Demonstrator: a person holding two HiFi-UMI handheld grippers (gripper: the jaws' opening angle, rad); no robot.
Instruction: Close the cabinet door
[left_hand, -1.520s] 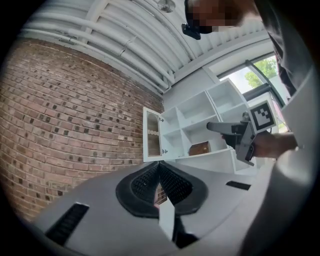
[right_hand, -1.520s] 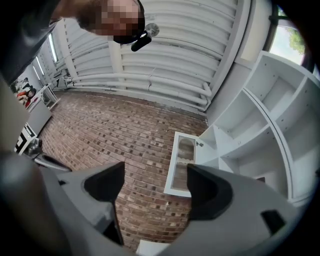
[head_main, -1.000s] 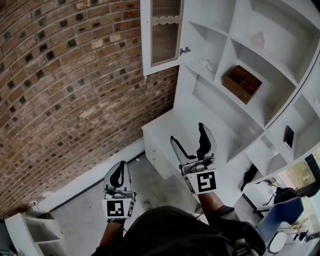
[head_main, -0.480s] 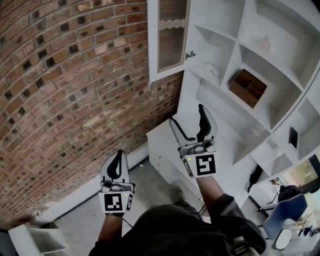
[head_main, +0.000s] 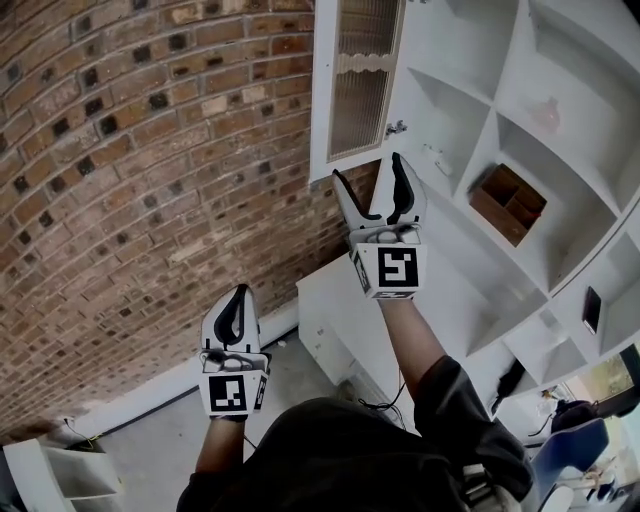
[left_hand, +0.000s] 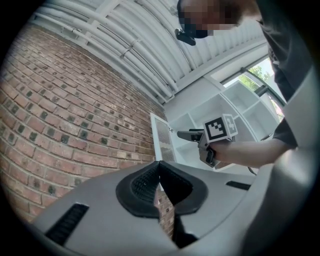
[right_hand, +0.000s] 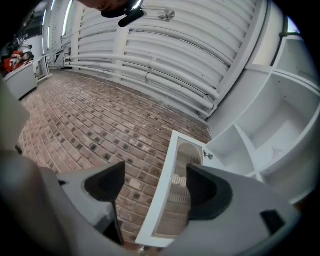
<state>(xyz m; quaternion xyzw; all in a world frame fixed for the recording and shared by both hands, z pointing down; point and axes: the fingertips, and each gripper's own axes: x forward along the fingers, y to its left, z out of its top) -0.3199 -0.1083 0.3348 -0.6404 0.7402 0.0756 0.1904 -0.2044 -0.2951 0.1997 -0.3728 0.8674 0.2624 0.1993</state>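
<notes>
White glass-panelled cabinet door (head_main: 358, 85) open

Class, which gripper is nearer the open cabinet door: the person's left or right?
Right. The right gripper sits close under the cabinet door, jaws apart; the left gripper hangs low, well away from it.

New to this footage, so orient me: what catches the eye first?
A brick wall fills the left of the head view, with the white cabinet door standing open in front of it at top centre. The right gripper, jaws apart, points up at the door's lower edge; the left gripper hangs low, shut. A brown wooden box sits in a shelf compartment at right.
</notes>
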